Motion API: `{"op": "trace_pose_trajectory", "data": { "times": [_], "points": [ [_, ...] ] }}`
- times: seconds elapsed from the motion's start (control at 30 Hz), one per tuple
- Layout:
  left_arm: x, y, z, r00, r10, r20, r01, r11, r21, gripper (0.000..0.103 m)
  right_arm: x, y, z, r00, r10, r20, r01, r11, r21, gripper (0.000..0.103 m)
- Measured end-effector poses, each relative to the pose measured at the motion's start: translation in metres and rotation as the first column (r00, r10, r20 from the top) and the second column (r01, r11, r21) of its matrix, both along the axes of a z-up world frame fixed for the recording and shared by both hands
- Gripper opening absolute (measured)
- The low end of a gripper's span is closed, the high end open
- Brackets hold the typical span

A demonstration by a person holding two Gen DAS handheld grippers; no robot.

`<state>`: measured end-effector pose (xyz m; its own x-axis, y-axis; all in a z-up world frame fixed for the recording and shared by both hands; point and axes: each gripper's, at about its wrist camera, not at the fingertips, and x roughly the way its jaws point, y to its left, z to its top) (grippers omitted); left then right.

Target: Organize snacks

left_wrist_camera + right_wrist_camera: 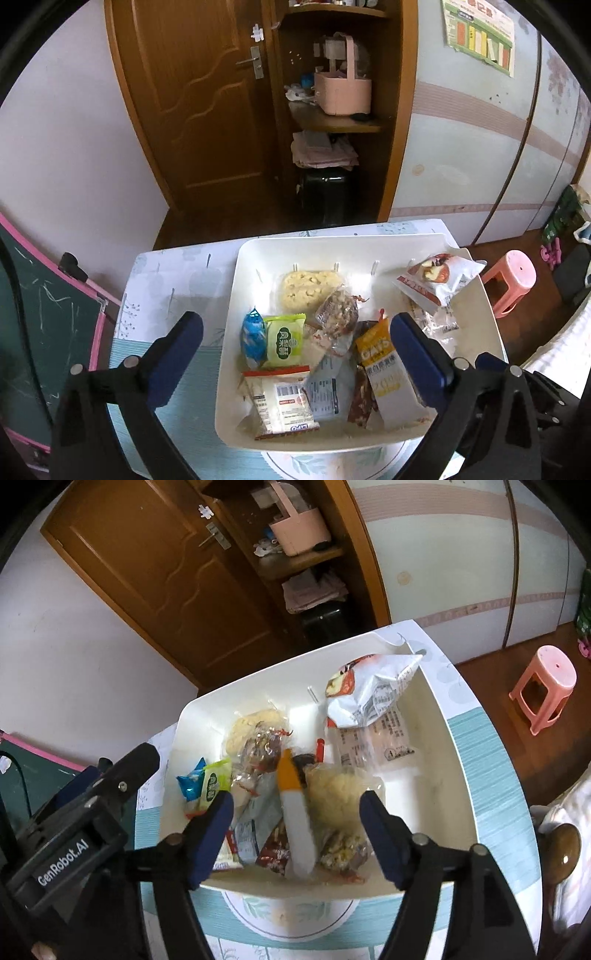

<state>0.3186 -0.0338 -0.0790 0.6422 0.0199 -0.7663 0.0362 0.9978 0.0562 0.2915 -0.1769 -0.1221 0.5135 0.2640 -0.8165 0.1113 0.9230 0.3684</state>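
Observation:
A white bin (332,242) on the table holds several wrapped snacks: a green packet (284,341), a blue one (253,338), a yellow puffed cake (306,290), an orange oat packet (380,365) and a red-and-white bag (439,277) leaning on the far right rim. My left gripper (295,349) hangs over the bin's near-left part, jaws wide open, pads touching nothing. My right gripper (299,830) is open over the bin's (454,775) near side. The orange-and-white packet (297,812) stands blurred between its fingers, clear of both pads. The left gripper's black body (74,834) shows at left.
The table carries a teal patterned cloth (166,280). A pink stool (513,280) stands on the floor to the right, a chalkboard (44,332) leans at left. Behind are a wooden door (199,92) and shelves with a pink basket (343,92).

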Motion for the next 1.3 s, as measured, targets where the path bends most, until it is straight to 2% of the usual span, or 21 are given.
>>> {"op": "trace_pose_trajectory", "data": {
  "times": [0.27,0.47,0.63,0.77,1.1,1.3],
  "points": [
    [-0.043,0.004,0.031,0.999,0.001,0.038,0.0,1.0,-0.02,0.101,-0.021,0.007,0.026,0.999,-0.005,0.033,0.005,1.0,-0.016,0.072],
    [-0.092,0.012,0.053,0.998,0.015,0.062,-0.012,0.999,-0.04,0.101,-0.062,0.016,0.054,0.997,0.006,0.083,-0.002,0.998,-0.055,0.072],
    [-0.148,0.019,0.068,0.995,0.025,0.095,-0.021,0.999,-0.042,0.101,-0.106,0.022,0.071,0.993,0.014,0.121,-0.002,0.995,-0.098,0.072],
    [-0.193,0.025,0.072,0.992,0.029,0.124,-0.024,0.999,-0.038,0.102,-0.142,0.029,0.079,0.99,0.039,0.135,-0.021,0.99,-0.137,0.072],
    [-0.27,0.054,0.067,0.992,0.064,0.11,-0.053,0.994,-0.096,0.102,-0.207,0.054,0.091,0.979,0.108,0.176,-0.058,0.961,-0.27,0.073],
    [-0.303,0.071,0.066,0.987,0.098,0.126,-0.09,0.994,-0.068,0.102,-0.232,0.059,0.099,0.975,0.109,0.196,-0.056,0.965,-0.258,0.073]
  ]
}}
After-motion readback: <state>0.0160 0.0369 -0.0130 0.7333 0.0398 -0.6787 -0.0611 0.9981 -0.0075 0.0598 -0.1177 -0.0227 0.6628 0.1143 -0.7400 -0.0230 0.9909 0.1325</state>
